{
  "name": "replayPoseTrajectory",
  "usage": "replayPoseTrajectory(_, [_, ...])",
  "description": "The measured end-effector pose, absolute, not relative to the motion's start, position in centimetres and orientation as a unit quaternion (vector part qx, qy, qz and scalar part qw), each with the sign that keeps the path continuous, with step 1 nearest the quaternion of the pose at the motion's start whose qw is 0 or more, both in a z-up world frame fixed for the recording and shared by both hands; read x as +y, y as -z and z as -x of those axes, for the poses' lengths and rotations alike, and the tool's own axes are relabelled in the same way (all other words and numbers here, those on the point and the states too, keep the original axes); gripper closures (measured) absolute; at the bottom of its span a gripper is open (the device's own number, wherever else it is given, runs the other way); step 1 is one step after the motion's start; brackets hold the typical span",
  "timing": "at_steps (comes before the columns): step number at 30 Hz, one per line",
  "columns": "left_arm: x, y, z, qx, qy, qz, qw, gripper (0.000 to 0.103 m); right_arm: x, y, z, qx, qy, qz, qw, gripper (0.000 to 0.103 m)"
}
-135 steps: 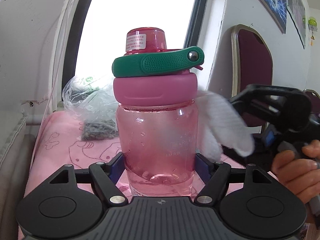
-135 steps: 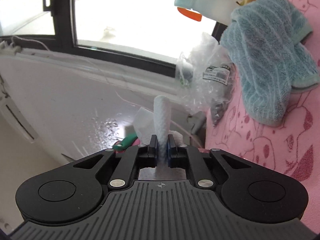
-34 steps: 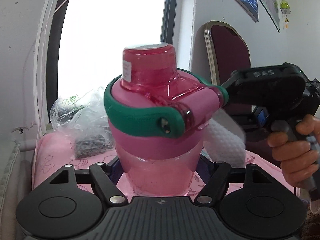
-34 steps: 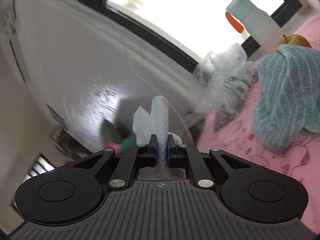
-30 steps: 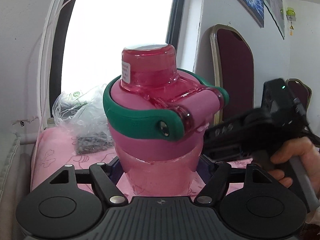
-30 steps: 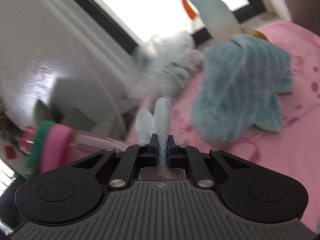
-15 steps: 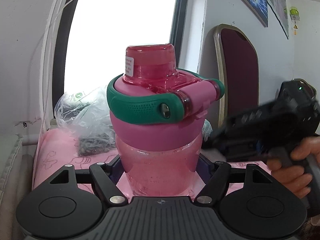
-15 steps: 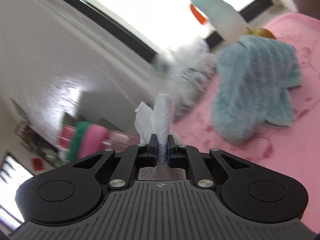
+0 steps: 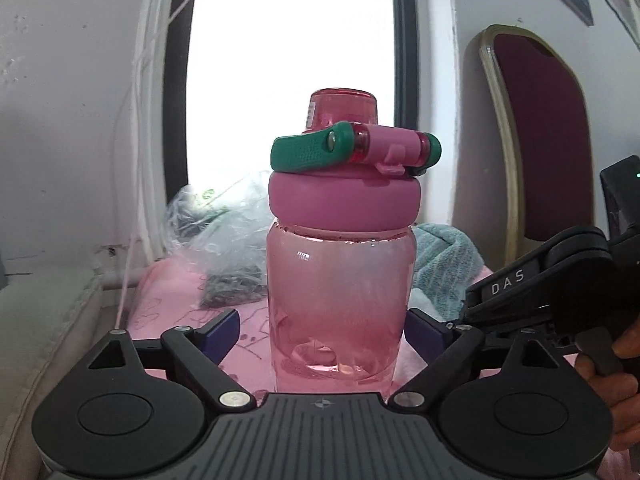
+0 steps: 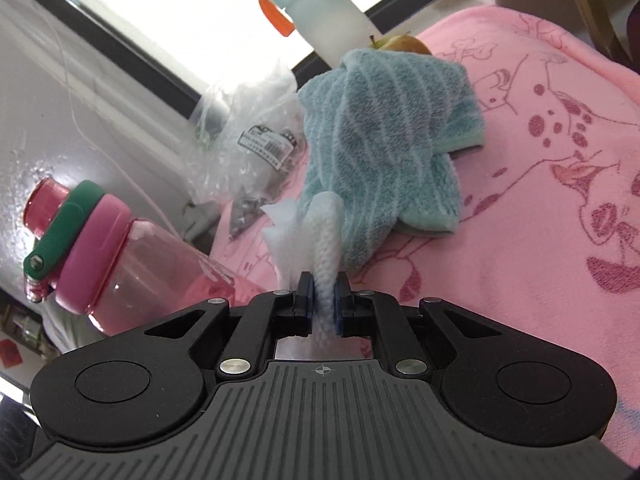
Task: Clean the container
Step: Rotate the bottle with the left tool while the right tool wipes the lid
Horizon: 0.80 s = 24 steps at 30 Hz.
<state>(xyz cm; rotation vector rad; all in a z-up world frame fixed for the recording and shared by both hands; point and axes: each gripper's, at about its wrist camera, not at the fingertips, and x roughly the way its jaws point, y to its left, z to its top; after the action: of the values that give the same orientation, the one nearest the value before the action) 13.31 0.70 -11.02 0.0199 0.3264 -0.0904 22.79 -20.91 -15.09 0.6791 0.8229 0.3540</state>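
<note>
Bottle (image 9: pixel 340 280) stands upright on the pink printed blanket (image 10: pixel 540 160), between the fingers of the left gripper (image 9: pixel 322 330); the blue pads sit clear of the wall on both sides, so the fingers read as released, with no grip on it. Pink lid and green carry strap (image 9: pixel 312 154) are on and closed. Right gripper (image 10: pixel 323 304) has its fingers clenched on a folded white wipe (image 10: pixel 320 224), held off to the bottle's right and not touching it; the hand (image 9: pixel 616 384) on its handle shows at the frame edge. Judgement on progress: the clear pink wall shows no obvious smears or residue, but backlight from the window (image 9: pixel 292 60) makes this hard to confirm. Interior is untouched while the lid is on. Possibly left: put down the wipe. Teal towel (image 10: pixel 384 132) lies unused nearby.
</note>
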Motion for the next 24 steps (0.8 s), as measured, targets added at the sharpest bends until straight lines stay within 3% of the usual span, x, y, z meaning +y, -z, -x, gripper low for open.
replayPoseTrajectory(11, [-4.7,11.6,-13.6,0.181,-0.105,-0.003,0.978,0.010,-22.2,14.8,-22.1,0.381,-0.152,-0.352,0.842,0.088])
replayPoseTrajectory(12, [-4.7,11.6,-13.7,0.184,-0.101,-0.006,0.978,0.011,-21.9,14.8,-22.3,0.381,-0.152,-0.350,0.842,0.088])
replayPoseTrajectory(15, [-4.0,11.8,-14.3,0.200,-0.090,-0.003,0.976,0.031,-21.7,14.8,-22.4,0.381,-0.155,-0.350,0.841,0.088])
replayPoseTrajectory(24, [1.7,11.6,-14.7,0.219,0.096,-0.005,0.971,0.033,-20.9,14.3,-22.3,0.379,-0.177,-0.330,0.846,0.088])
